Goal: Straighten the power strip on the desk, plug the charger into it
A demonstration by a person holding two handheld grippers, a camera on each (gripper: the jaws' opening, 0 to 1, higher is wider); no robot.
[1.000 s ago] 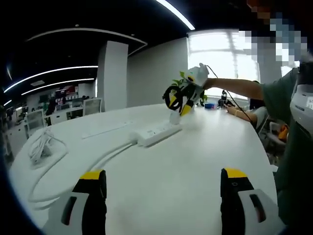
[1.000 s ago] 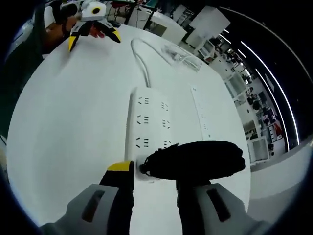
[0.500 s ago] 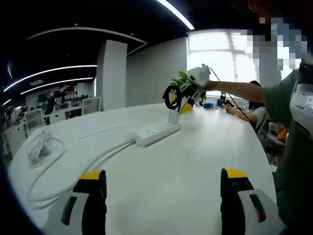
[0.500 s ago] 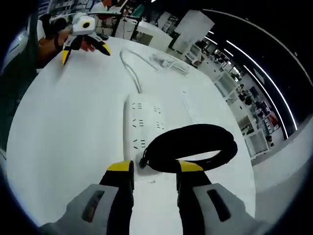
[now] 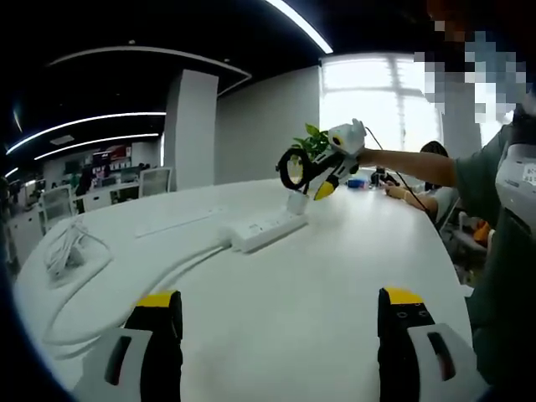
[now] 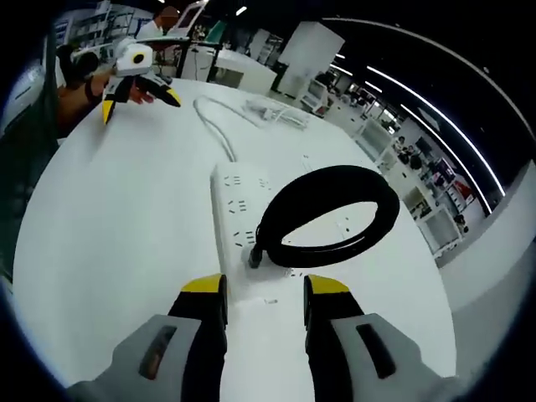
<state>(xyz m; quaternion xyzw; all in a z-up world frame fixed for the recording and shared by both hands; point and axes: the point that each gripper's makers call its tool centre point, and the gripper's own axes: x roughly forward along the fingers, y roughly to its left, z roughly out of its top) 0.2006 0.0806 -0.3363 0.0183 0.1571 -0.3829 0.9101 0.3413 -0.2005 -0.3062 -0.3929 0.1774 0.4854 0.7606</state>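
Power strip (white, flat, oblong) lies on my glossy desk; right gripper clenches the black looped charger, left gripper released.

White round desk with white power strip, its cord, bundled cable.

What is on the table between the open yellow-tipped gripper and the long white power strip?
Nothing but bare white table. In the left gripper view, the left gripper is open, and a bare stretch runs from it up to the white power strip.
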